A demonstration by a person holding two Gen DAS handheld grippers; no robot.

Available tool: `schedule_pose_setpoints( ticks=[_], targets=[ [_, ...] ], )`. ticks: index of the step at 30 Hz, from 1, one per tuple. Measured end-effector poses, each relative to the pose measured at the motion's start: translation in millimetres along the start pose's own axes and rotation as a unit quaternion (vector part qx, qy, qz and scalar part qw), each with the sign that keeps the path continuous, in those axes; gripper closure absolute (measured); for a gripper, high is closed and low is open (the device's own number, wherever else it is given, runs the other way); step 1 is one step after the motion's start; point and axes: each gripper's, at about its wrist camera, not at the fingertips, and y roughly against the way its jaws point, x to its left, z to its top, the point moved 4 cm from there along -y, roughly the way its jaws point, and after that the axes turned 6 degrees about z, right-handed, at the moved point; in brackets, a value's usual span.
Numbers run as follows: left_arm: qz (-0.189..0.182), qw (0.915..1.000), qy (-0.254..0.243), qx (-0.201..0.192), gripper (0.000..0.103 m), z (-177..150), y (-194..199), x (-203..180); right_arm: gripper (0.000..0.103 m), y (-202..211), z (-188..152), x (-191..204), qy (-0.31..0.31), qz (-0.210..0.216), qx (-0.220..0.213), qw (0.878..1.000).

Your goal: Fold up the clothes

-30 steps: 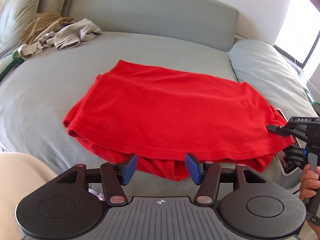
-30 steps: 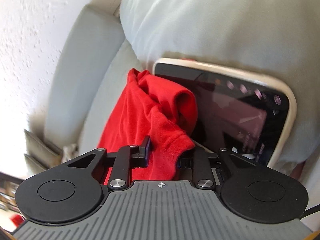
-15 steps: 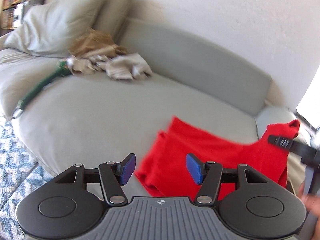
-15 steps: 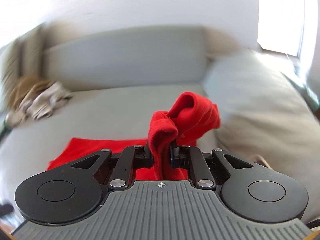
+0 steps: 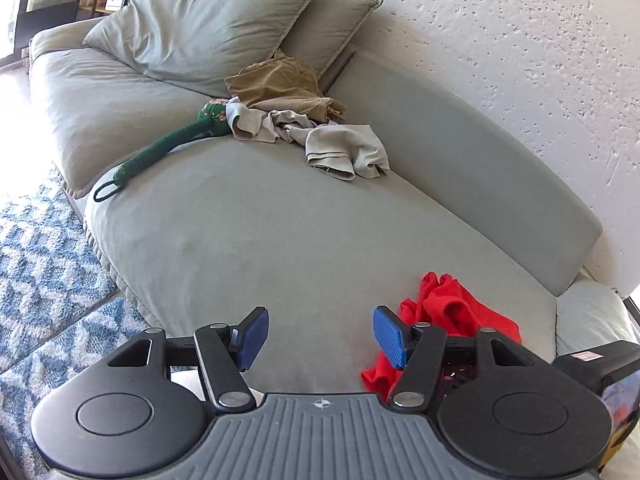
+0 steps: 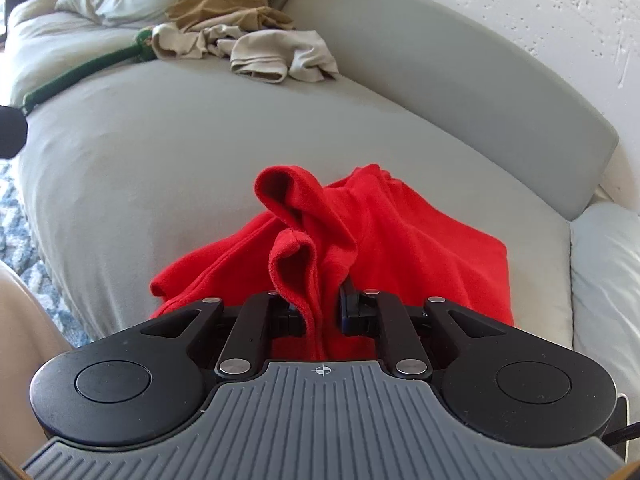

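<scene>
A red garment (image 6: 400,236) lies bunched on the grey sofa seat (image 6: 180,152), one corner pulled up into a fold. My right gripper (image 6: 318,312) is shut on that raised red cloth, which runs down between its fingers. In the left wrist view the same red garment (image 5: 452,312) shows at lower right, partly behind the gripper's right finger. My left gripper (image 5: 320,338) is open over bare seat, blue pads (image 5: 390,336) wide apart with nothing between them.
A pile of beige and tan clothes (image 5: 320,136) lies at the back of the seat beside a green knitted rope toy (image 5: 160,152). Grey pillows (image 5: 208,28) lean at the far left. A blue patterned rug (image 5: 36,264) covers the floor. A white wall (image 5: 520,40) backs the sofa.
The right gripper has dragged the red garment from flat into a bunch, lifting its corner leftward. The left gripper has swung left, away from the garment's hem, staying open.
</scene>
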Motion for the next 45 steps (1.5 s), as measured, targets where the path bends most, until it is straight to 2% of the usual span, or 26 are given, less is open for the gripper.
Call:
schedule_pose_setpoints(
  ticks=[3, 12, 16, 18, 19, 21, 22, 23, 24, 26, 27, 29, 30, 31, 33, 35, 37, 38, 39, 41, 43, 45],
  targets=[
    [-0.002, 1.0, -0.002, -0.002, 0.045, 0.5, -0.3, -0.4, 0.089, 21.0, 6.5, -19.9, -0.067, 0.012, -0.043, 0.997],
    [0.004, 1.0, -0.003, 0.0, 0.045, -1.0, -1.7, 0.1, 0.089, 41.7, 5.2, -14.1, -0.069, 0.035, -0.075, 0.994],
    [0.012, 0.9999, -0.005, 0.001, 0.045, -1.4, -2.2, 0.6, 0.089, 34.5, -7.1, 5.4, -0.021, 0.043, -0.06, 0.997],
    [0.014, 0.9999, -0.006, 0.001, 0.045, -1.9, -2.3, 0.4, 0.088, 21.4, -14.9, 14.9, 0.013, 0.055, -0.021, 0.998],
    [0.014, 0.9999, -0.009, 0.001, 0.045, -2.5, -2.3, -0.2, 0.083, 14.4, -19.0, 19.6, 0.032, 0.065, 0.004, 0.997],
    [0.007, 0.9999, -0.011, 0.003, 0.044, -3.5, -2.0, -1.2, 0.068, 21.3, -23.0, 22.9, 0.054, 0.083, -0.001, 0.995],
    [0.003, 0.9999, -0.011, 0.004, 0.044, -3.7, -1.9, -1.4, 0.047, 28.7, -23.7, 21.7, 0.056, 0.102, -0.005, 0.993],
    [0.001, 0.9999, -0.011, 0.005, 0.044, -3.9, -1.6, -1.7, 0.03, 38.8, -23.9, 17.4, 0.047, 0.129, -0.009, 0.99],
    [0.001, 0.9999, -0.012, 0.005, 0.044, -4.0, -1.3, -2.3, 0.027, 49.0, -25.5, 9.2, 0.029, 0.15, -0.01, 0.988],
    [-0.003, 0.9998, -0.018, 0.004, 0.044, -4.4, -0.9, -5.8, 0.026, 69.3, -28.9, -8.4, -0.009, 0.186, -0.011, 0.982],
    [-0.008, 0.9997, -0.024, 0.004, 0.047, -4.9, -1.1, -9.3, 0.026, 72.5, -31.7, -21.7, -0.032, 0.183, -0.01, 0.982],
    [-0.031, 0.9985, -0.044, 0.008, 0.058, -6.6, -1.5, -20.4, 0.026, 76.3, -38.0, -49.9, -0.08, 0.169, -0.006, 0.982],
    [-0.053, 0.9966, -0.061, 0.013, 0.074, -8.4, -1.6, -29.7, 0.026, 78.2, -41.2, -64.0, -0.104, 0.161, -0.004, 0.981],
    [-0.078, 0.9935, -0.081, 0.018, 0.083, -11.0, -2.1, -41.9, 0.028, 80.2, -44.4, -78.1, -0.128, 0.154, -0.002, 0.98],
    [-0.123, 0.9835, -0.131, 0.024, 0.082, -17.8, -5.6, -71.2, 0.032, 84.0, -50.8, -106.4, -0.175, 0.138, 0.001, 0.975],
    [-0.15, 0.9689, -0.195, 0.029, 0.081, -28.7, -17.4, -106.3, 0.06, 87.9, -57.4, -134.6, -0.222, 0.122, 0.005, 0.967],
    [-0.153, 0.954, -0.254, 0.039, 0.082, -45.6, -38.5, -130.8, 0.064, 69.8, -60.2, -153.2, -0.272, 0.128, 0.016, 0.954],
    [-0.15, 0.9465, -0.28, 0.056, 0.084, -54.0, -48.3, -136.9, 0.065, 60.8, -61.7, -158.7, -0.29, 0.136, 0.021, 0.947],
    [-0.145, 0.9382, -0.305, 0.079, 0.086, -62.2, -57.6, -140.7, 0.065, 53.4, -61.9, -156.1, -0.283, 0.142, 0.026, 0.948],
    [-0.109, 0.9214, -0.352, 0.122, 0.089, -75.7, -68.9, -133.7, 0.065, 39.2, -61.7, -147.6, -0.257, 0.154, 0.036, 0.953],
    [-0.075, 0.9073, -0.389, 0.14, 0.088, -82.1, -66.4, -119.1, 0.068, 26.7, -71.8, -134.2, -0.195, 0.134, 0.073, 0.969],
    [-0.049, 0.9025, -0.394, 0.166, 0.089, -80.0, -62.4, -98.1, 0.062, 21.3, -84.1, -125.9, -0.14, 0.111, 0.105, 0.978]
  ],
)
